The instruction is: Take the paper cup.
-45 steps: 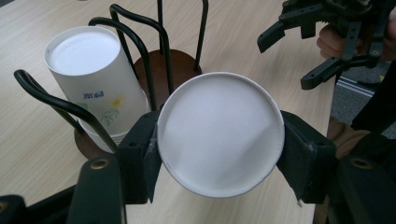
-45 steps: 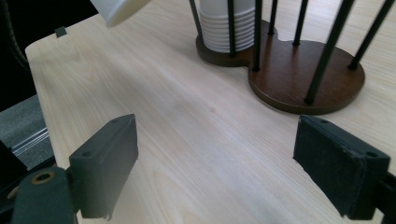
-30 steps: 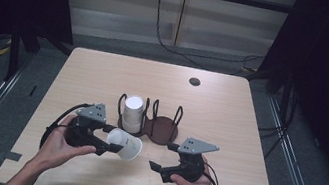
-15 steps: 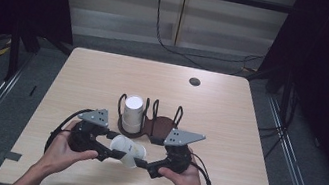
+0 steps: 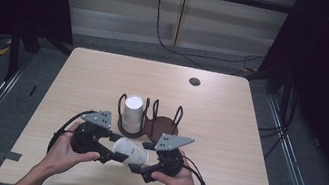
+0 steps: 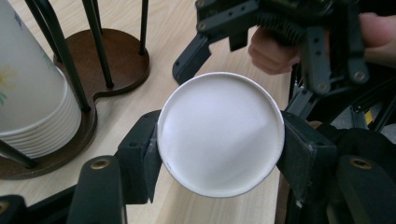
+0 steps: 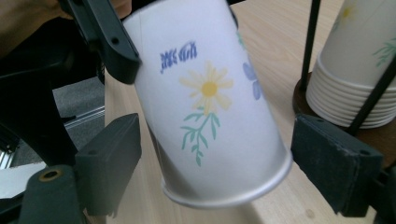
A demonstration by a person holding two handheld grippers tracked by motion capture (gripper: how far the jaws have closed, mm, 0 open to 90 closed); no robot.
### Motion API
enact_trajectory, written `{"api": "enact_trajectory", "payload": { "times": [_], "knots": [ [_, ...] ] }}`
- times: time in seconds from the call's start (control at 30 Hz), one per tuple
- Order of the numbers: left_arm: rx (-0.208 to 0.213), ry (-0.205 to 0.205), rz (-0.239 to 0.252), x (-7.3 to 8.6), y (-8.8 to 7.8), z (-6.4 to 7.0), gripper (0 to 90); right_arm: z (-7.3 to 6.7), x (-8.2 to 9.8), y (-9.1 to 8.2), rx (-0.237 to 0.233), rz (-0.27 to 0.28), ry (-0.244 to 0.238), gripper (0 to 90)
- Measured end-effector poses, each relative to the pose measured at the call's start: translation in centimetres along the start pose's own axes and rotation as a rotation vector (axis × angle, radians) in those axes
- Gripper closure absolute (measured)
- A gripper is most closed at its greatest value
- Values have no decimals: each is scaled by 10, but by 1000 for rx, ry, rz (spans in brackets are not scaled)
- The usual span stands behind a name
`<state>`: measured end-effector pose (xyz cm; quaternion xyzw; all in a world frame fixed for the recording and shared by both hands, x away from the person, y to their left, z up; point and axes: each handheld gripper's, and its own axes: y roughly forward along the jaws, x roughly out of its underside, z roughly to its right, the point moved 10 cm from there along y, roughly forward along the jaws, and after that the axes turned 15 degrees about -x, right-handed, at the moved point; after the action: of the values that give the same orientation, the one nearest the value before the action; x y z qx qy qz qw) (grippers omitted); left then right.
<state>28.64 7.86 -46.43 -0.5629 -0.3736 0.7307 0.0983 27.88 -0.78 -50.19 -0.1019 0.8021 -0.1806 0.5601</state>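
Left gripper (image 6: 219, 154) clamping paper cup (image 6: 220, 133) before cup rack (image 5: 150, 120); right gripper (image 7: 215, 158) closing around it, pads not touching.

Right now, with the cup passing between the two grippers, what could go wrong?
The left gripper clamps the paper cup at its rim, so squeezing could dent it. The right gripper has just been closing, its jaws astride the cup's base but not yet pressing; if the left lets go early, the cup may drop onto the table. The tilted cup could slip. The cup stack stands close.
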Motion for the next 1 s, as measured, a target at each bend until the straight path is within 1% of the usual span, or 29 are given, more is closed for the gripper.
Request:
{"api": "enact_trajectory", "payload": {
  "times": [0.17,0.27,0.3,0.33,0.4,0.57,0.7,0.77,0.83,0.87,0.93,1.0],
  "knots": [
    [3,11,-5,0,1,3,375,-1,3,6,-3,-12,-18,157],
    [11,5,-5,0,1,5,376,-1,4,8,-6,-18,-23,166],
    [13,12,-7,0,1,5,376,-2,4,8,-8,-18,-25,167],
    [16,5,-3,-1,1,6,376,-2,4,9,-10,-19,-30,168],
    [16,13,-8,-1,1,6,375,-3,4,10,-10,-17,-39,171],
    [33,-1,5,-2,-1,5,375,-3,4,10,-4,-31,-69,210],
    [49,-19,9,-1,-2,4,372,-5,5,9,-8,-42,-76,231],
    [54,-22,11,-1,-2,4,370,-5,6,9,-11,-44,-79,239],
    [53,-15,14,-2,-2,4,366,-5,5,9,-12,-42,-78,243],
    [48,-14,25,-3,-2,4,363,-5,5,9,-13,-40,-75,245],
    [37,4,35,-3,-2,5,360,-5,5,8,-12,-34,-71,248],
    [29,11,36,-4,-2,6,355,-6,4,7,-23,-31,-61,250]
  ]
}}
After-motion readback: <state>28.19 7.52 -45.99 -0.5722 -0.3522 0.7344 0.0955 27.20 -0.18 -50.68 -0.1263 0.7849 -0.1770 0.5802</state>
